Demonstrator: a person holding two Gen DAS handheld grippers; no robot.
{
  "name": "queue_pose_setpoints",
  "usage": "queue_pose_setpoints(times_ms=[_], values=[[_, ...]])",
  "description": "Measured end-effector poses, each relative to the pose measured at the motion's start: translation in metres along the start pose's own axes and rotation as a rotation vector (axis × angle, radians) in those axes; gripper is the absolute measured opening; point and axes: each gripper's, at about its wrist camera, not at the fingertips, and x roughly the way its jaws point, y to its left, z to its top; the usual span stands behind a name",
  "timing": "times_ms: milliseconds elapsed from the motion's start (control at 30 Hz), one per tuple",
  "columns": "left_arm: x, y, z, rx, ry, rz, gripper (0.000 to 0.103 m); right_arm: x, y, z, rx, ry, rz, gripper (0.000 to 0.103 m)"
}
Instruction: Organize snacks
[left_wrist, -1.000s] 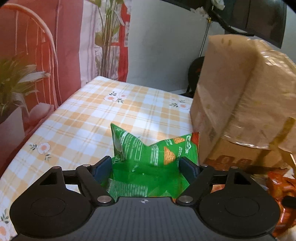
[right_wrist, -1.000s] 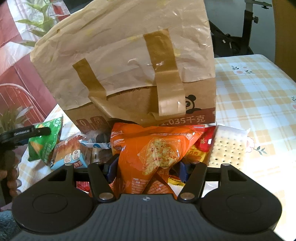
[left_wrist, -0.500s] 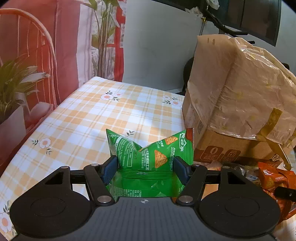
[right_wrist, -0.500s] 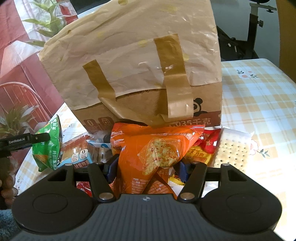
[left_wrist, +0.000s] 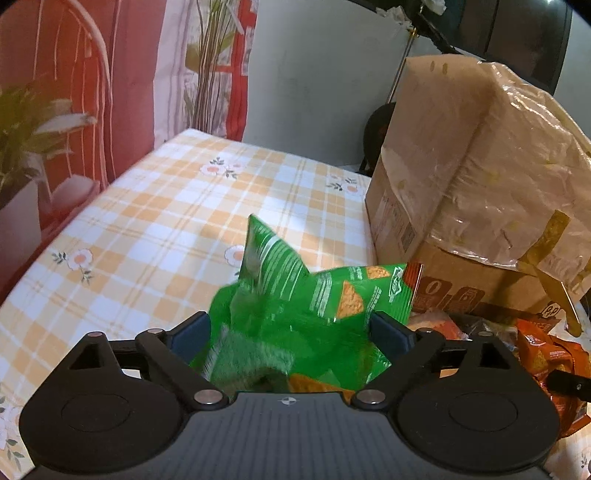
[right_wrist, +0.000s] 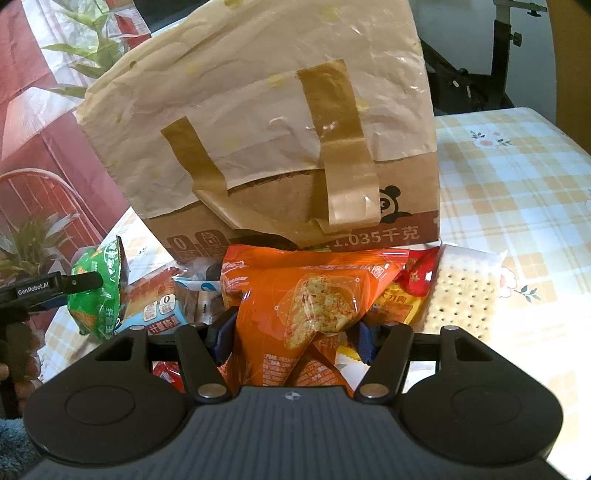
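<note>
Checked-cloth surface (left_wrist: 155, 221), big brown cardboard box (right_wrist: 280, 147) standing on it, taped flap hanging down its front. Snack pile at the box's foot: cracker pack (right_wrist: 465, 295) by the box's right corner, blue-label pack (right_wrist: 159, 310) near its left corner. Right claw (right_wrist: 291, 338) clamped on orange chip bag (right_wrist: 310, 306), just in front of the box. Left claw (left_wrist: 291, 328) jaws opening, green chip bag (left_wrist: 317, 306) blurred between them, left of the box; pad contact looks gone.

The chip bag (left_wrist: 310, 306) lies on the tablecloth (left_wrist: 155, 229); the cardboard box (left_wrist: 461, 184) stands at its two o'clock, snack packets (left_wrist: 546, 350) at three.
</note>
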Motion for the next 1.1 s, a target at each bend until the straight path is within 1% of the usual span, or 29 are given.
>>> queue_pose_setpoints(times_ms=[200,300,367,467,633,900,1100], values=[[0.010,-0.002,0.001,0.049,0.004,0.000,0.097,0.001,0.001,-0.001,-0.001,0.002,-0.003,0.064],[0.010,-0.005,0.001,0.074,-0.013,0.004,0.091,0.002,0.001,0.000,0.000,0.003,-0.003,0.064],[0.005,-0.006,0.001,0.076,-0.027,0.007,0.085,0.001,0.000,0.000,-0.002,0.002,-0.002,0.064],[-0.003,-0.004,0.000,0.065,-0.046,-0.006,0.083,0.001,0.000,0.000,-0.004,0.002,-0.004,0.064],[-0.015,-0.005,0.003,0.056,-0.076,-0.015,0.083,-0.001,0.003,0.000,-0.021,-0.004,-0.005,0.064],[-0.031,-0.020,0.008,0.101,-0.121,-0.024,0.083,-0.005,0.003,0.000,-0.024,-0.016,-0.003,0.064],[-0.039,-0.027,0.009,0.123,-0.137,-0.031,0.083,-0.009,0.004,0.000,-0.028,-0.030,0.002,0.064]])
